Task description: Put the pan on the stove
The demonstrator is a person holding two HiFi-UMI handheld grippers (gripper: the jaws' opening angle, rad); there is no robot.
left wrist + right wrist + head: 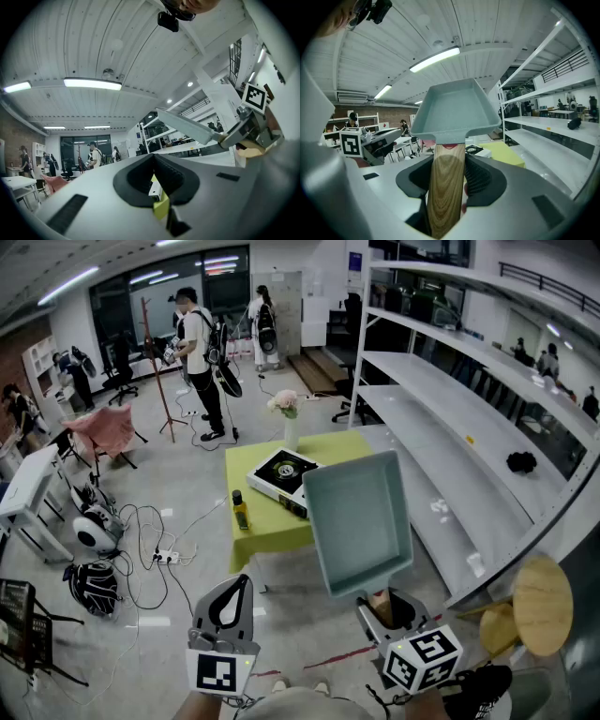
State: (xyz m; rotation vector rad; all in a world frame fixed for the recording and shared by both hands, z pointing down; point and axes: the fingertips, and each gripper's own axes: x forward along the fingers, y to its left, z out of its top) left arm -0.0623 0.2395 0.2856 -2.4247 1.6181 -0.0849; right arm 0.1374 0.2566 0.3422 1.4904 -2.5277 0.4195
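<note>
Right gripper view puts the jaws of our right gripper [449,182] clamped on the wooden handle [444,197] of the pan [454,110], the grain running straight up between the dark ribbed pads. Beyond them the pan is a pale grey-green square with sloping walls and a flat rim, its underside turned towards us. From the head view we see it held in the air, open side up, on our side of the stove [281,474] and to its right, apart from it. Our left gripper [154,180] has its jaws drawn together on nothing, lower and left of the stove. A bottle [241,510] stands near the stove's left front on the yellow table [272,526].
</note>
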